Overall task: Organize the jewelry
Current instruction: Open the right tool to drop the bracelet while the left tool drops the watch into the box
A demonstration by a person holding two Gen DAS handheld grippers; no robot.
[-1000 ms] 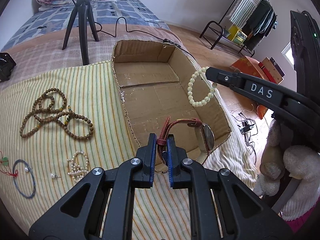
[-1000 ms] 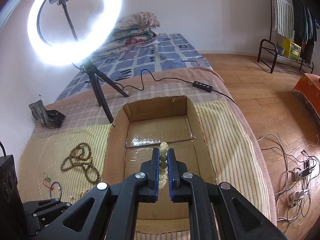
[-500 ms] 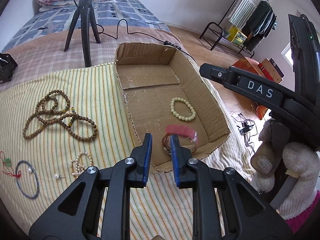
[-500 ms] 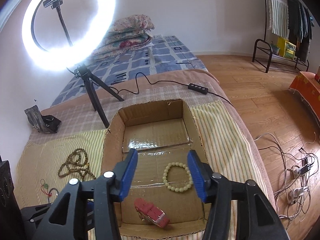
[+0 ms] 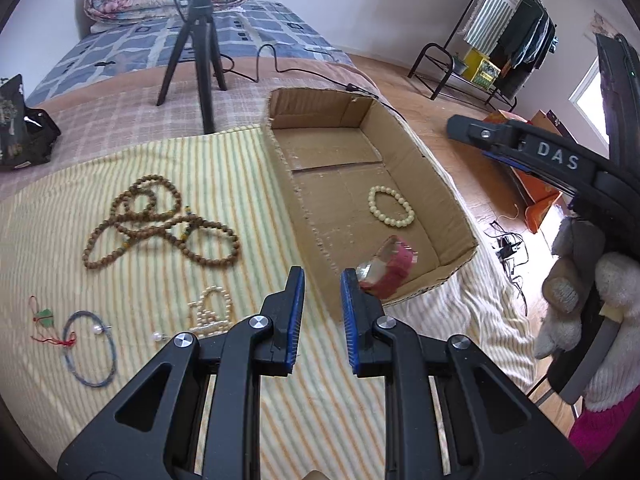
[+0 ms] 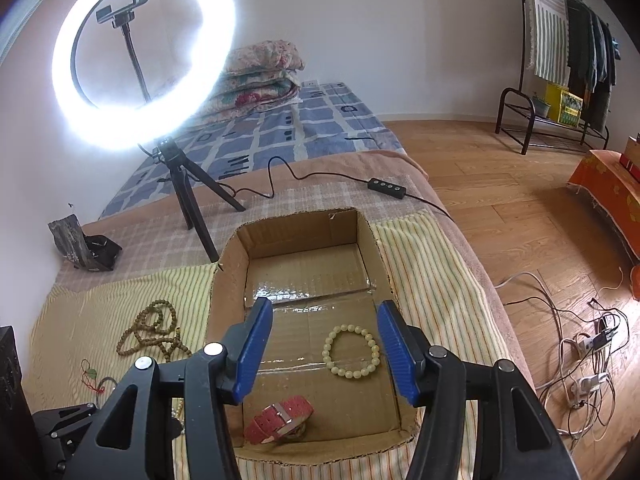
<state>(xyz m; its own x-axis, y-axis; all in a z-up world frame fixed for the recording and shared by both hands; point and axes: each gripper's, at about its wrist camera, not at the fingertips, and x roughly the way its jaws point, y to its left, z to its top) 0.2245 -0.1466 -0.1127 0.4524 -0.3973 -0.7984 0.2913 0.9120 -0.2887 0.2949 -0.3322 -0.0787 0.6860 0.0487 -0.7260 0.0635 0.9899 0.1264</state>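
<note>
Above the box, both grippers gape — empty.

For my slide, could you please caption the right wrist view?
Open right gripper above cardboard box holding pale bead bracelet and red watch.

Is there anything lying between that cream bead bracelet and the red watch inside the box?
No: left wrist view shows only bare cardboard box floor between cream bead bracelet and red-strapped watch.
</note>
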